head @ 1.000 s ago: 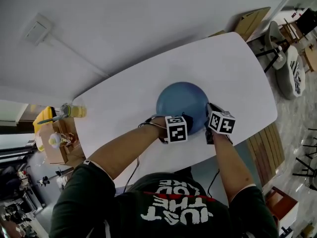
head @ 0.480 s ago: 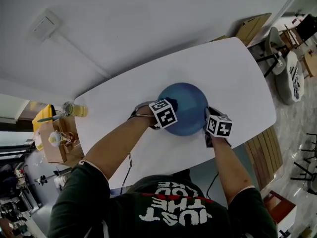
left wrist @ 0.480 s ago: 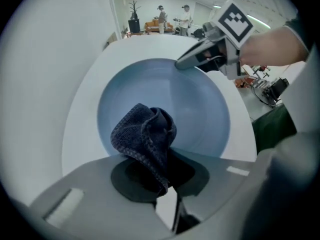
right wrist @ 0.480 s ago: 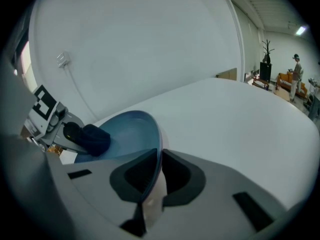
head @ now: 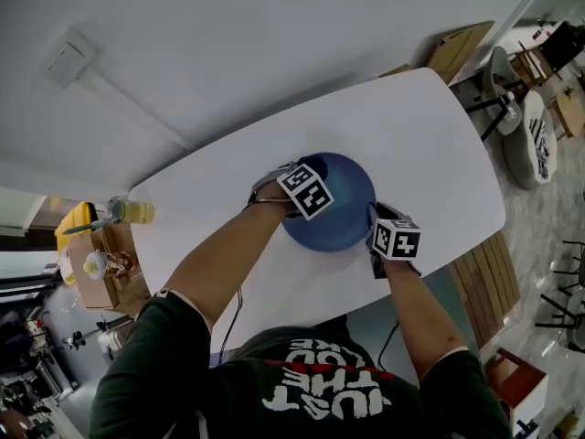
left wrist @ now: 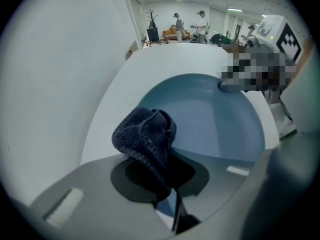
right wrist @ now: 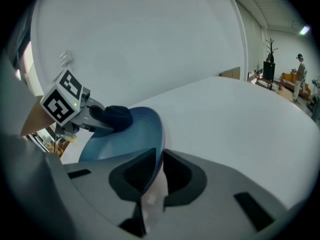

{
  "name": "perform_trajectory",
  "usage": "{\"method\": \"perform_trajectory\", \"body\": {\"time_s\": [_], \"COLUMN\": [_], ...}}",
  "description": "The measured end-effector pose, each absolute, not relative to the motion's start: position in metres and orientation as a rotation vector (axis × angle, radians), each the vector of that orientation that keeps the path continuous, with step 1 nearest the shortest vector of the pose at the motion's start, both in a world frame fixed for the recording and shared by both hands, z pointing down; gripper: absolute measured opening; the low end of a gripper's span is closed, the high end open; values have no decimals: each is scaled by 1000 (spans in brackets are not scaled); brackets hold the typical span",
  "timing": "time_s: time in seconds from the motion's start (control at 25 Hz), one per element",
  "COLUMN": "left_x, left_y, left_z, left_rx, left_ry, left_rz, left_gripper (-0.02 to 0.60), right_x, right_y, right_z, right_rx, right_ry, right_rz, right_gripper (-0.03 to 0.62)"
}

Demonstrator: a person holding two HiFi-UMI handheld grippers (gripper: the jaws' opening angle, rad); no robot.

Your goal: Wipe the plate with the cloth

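A round blue plate (head: 343,210) rests on the white table (head: 439,144). My left gripper (head: 309,176) is shut on a bunched dark blue cloth (left wrist: 145,136) and holds it over the plate's far-left part; the cloth (right wrist: 118,117) touches the blue surface there. At the plate's near-right edge, my right gripper (head: 373,219) has the rim (right wrist: 161,146) between its jaws. Those jaws have just been opening a little, and the pads still sit against the rim. The plate (right wrist: 127,134) looks tilted up in the right gripper view.
A yellow bottle (head: 130,211) and a cardboard box (head: 102,268) with small items stand past the table's left end. Chairs (head: 530,122) and a slatted wooden bench (head: 489,277) lie to the right. People stand far off across the room (left wrist: 190,24).
My left gripper has carried the cloth from the plate's near-left rim across to its far-left part and has rolled. The right gripper has stayed at the rim.
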State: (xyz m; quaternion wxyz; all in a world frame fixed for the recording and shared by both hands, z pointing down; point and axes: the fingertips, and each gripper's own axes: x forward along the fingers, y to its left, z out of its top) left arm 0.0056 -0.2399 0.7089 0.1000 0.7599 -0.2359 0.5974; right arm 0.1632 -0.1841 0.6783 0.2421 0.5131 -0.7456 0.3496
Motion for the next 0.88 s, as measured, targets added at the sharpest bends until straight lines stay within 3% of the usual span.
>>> {"method": "perform_trajectory", "body": {"time_s": [0.36,0.6,0.88], "left_x": [86,139,148], "left_y": [-248,-177,-77], "left_z": [707,708,707], "left_rx": [2450,2641,2651], "left_ry": [-568,-195,198], "left_rz": [1749,1756,1666], "left_gripper": [50,49,49], "right_x": [165,173,177], "right_y": [-187,-194,-194], "right_z": [680,681,684], "right_rx": [1419,1445,1490], "right_ry": [-2039,-2033,-2016], "right_rz": [1022,1038,1103], "right_gripper": [34,26,26]}}
